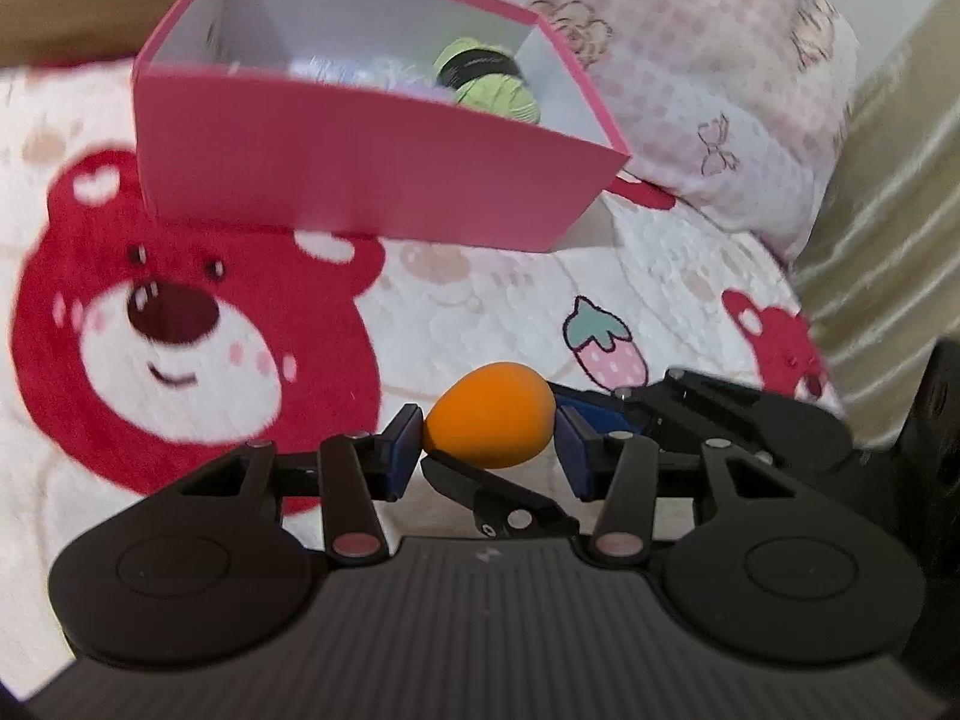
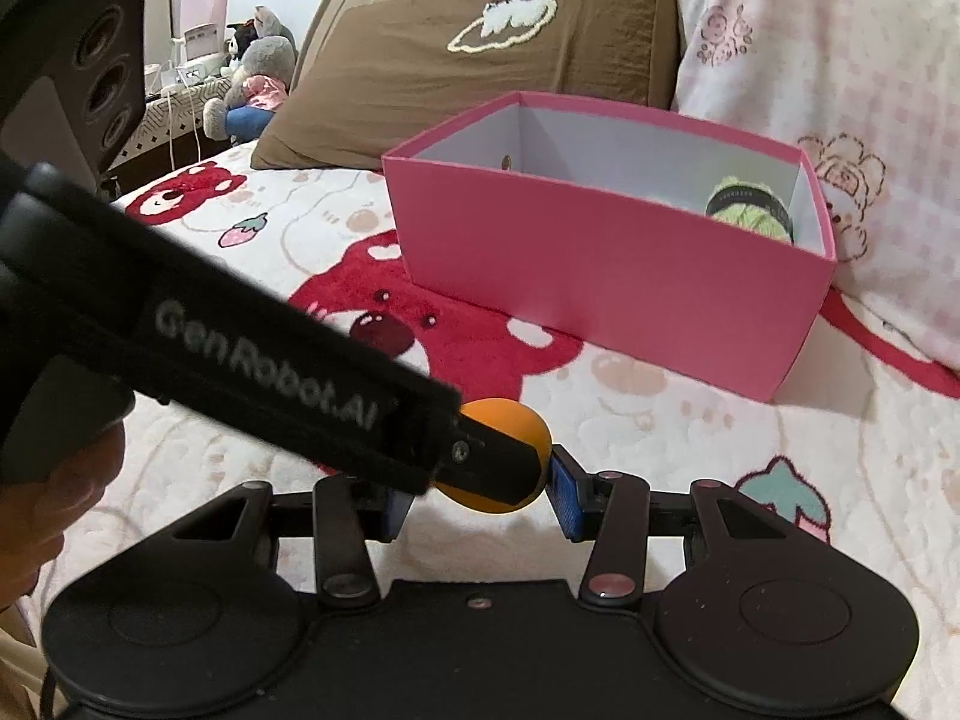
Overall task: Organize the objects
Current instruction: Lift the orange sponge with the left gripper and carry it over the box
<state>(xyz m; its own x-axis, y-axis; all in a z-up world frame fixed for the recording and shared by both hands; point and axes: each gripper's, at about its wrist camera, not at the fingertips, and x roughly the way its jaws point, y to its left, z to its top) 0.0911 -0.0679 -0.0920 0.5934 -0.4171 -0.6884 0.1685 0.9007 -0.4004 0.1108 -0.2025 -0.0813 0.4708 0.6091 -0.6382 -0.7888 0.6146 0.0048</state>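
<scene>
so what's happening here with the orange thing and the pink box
A person is holding a small orange egg-shaped sponge with two hand-held grippers at once. The left gripper and the right gripper both have their blue pads against it, held above a white bedspread printed with red bears. Just beyond sits an open pink cardboard box, which already contains a light green ball of yarn with a black band. The sponge has not reached the box yet.

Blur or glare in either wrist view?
Left wrist view: motion-smeared, pink box and bear print soft, orange egg-shaped sponge fairly crisp. Right wrist view: sharper, box edges clean, fisheye bending at borders. No glare in either; lighting soft and even.
</scene>
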